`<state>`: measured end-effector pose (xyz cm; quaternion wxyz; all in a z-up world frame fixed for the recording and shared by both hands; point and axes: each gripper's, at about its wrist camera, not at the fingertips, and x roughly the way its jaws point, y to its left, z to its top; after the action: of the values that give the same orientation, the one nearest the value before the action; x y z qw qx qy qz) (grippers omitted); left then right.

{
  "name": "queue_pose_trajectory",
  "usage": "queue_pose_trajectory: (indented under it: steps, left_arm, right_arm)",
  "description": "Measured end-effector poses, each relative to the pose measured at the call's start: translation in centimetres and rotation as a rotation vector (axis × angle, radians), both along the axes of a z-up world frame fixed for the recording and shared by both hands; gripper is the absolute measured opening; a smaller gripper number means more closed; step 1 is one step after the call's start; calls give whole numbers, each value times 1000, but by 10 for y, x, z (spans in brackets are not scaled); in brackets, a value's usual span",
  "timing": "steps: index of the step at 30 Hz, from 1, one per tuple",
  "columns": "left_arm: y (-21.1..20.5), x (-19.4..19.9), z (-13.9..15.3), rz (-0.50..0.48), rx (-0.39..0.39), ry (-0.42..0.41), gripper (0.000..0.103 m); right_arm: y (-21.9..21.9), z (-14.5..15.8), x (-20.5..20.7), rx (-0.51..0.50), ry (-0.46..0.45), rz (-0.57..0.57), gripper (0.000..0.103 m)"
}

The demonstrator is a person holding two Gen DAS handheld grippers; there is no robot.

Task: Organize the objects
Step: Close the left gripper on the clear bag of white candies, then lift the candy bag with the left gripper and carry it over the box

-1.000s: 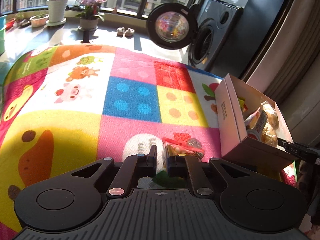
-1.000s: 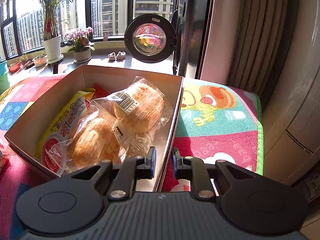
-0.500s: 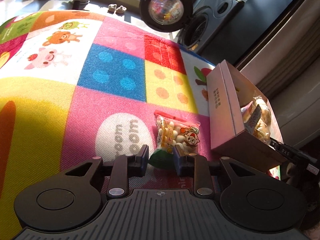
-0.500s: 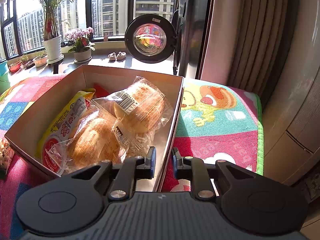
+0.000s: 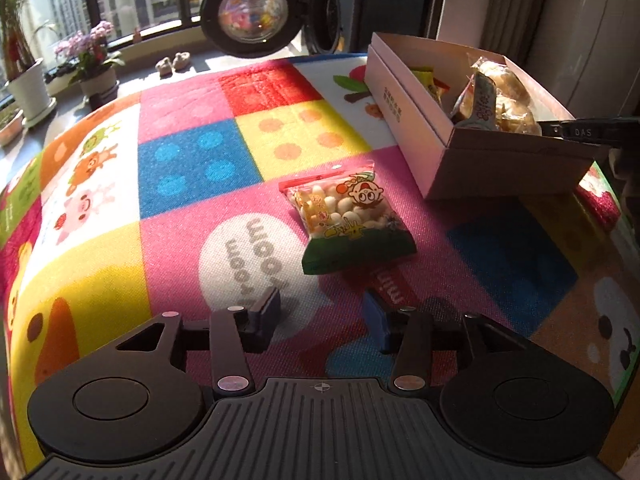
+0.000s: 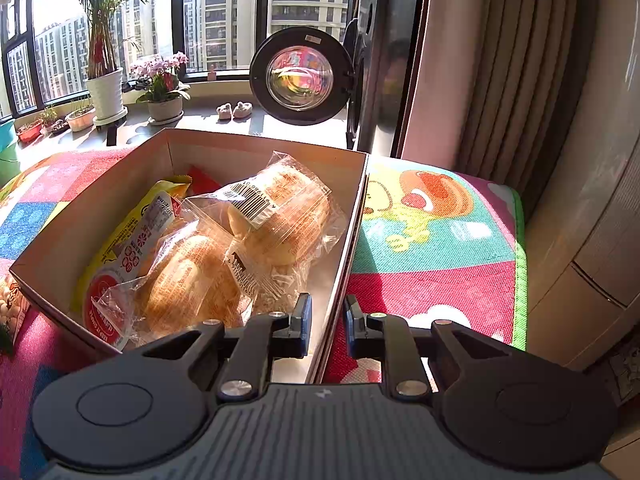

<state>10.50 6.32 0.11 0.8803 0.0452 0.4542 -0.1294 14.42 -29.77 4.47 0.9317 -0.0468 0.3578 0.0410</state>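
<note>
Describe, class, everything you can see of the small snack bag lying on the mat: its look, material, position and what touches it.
The snack bag is a small clear plastic packet with a red top strip, a green bottom band and a cartoon face. Pale round pieces show inside. It looks sealed and lies flat on the colourful mat, just left of the cardboard box and apart from it. The open left gripper sits short of it, not touching. Its edge also peeks into the right wrist view.

Snack bag (image 5: pixel 349 216) lies on mat (image 5: pixel 192 168), left of box (image 5: pixel 404 92).
</note>
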Motion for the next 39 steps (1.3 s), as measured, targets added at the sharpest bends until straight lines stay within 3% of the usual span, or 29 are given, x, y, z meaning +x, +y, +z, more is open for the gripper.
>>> queue_pose_trajectory:
  steps: [2,3,6,10,13,20,24,26,29,36,39]
  left_arm:
    - [-7,3,-4,-14,-47,23,97]
    - [-13,5,-6,-21,-52,34,101]
    - [-19,9,-6,8,-49,31,103]
    - [-1,16,7,163,-219,6,103]
    - [-7,25,14,198,-172,-59,103]
    - [-24,46,0,214,-100,-48,103]
    - [-29,50,-4,214,-62,-59,97]
    - [-30,50,-5,220,-37,-59,78]
    - [-26,49,-2,229,-35,-67,63]
    - [-19,34,10,201,-1,-124,60]
    - [-14,29,12,192,-6,-107,60]
  right_arm:
    - [0,0,0,0,0,1,18]
    - [0,0,0,1,1,2,18]
    - [-2,1,0,6,1,3,18]
    - [-2,0,1,8,1,3,18]
    - [-2,1,1,6,1,4,18]
    - [-2,1,-1,10,2,4,18]
    - [-1,1,0,2,1,6,19]
    - [2,1,2,-14,1,4,19]
    - [6,1,8,-41,-5,11,16]
    - [4,5,16,-35,-26,14,12]
    - [5,5,15,-41,-28,17,13]
